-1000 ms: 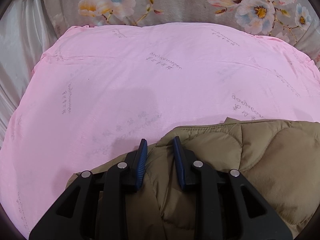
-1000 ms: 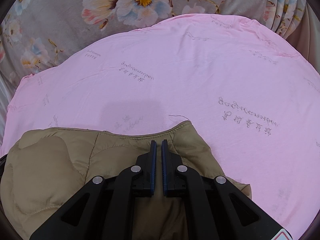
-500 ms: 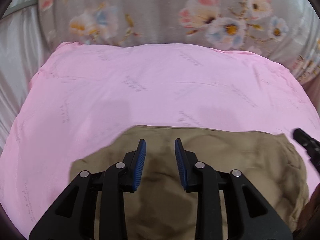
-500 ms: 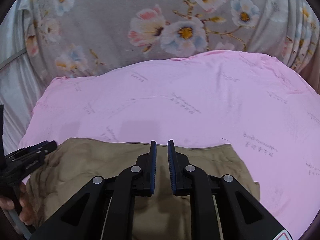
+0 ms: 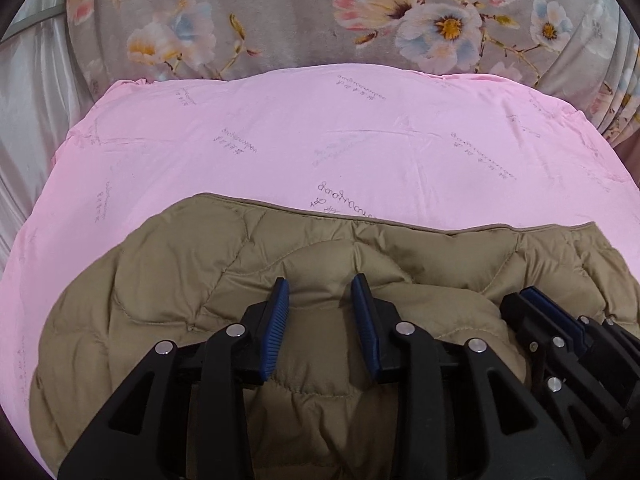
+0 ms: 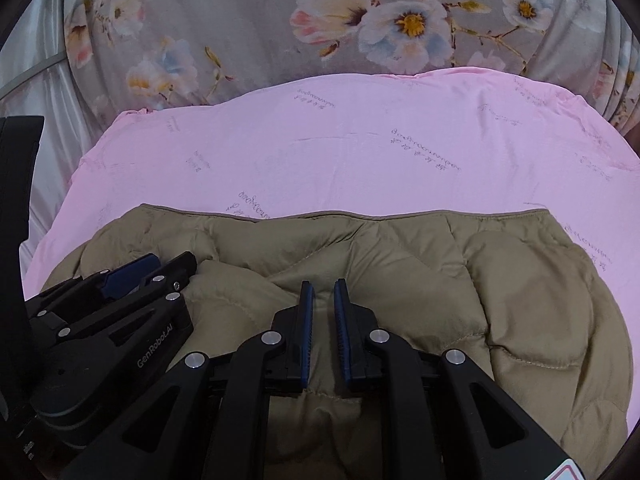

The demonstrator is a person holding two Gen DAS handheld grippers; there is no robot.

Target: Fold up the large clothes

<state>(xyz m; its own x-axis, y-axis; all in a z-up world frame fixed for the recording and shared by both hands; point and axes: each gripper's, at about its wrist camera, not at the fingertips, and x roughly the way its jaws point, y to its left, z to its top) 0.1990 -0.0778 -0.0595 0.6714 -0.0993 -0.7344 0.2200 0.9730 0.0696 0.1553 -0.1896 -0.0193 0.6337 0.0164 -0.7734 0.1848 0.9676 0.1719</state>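
1. The khaki quilted jacket point(image 5: 168, 264) lay bunched on the pink sheet point(image 5: 280, 140) at its near edge, puffier than half a second earlier, when it looked flat.
2. The left gripper point(image 5: 320, 292) hung over it with jaws apart, gripping nothing.
3. The right gripper point(image 6: 323, 292), closed a second before, now stood slightly parted and empty.
4. A fold seemed just released; smoothing probably came next.

Jacket point(image 5: 192, 280) lies on sheet point(image 5: 280, 132), at near edge. Sheet runs on behind jacket and out to both sides. Curtain point(image 5: 288, 20) hangs behind sheet. Left gripper point(image 5: 320, 312) over middle of jacket. Right gripper point(image 6: 323, 312) just beside it on right, also over jacket.
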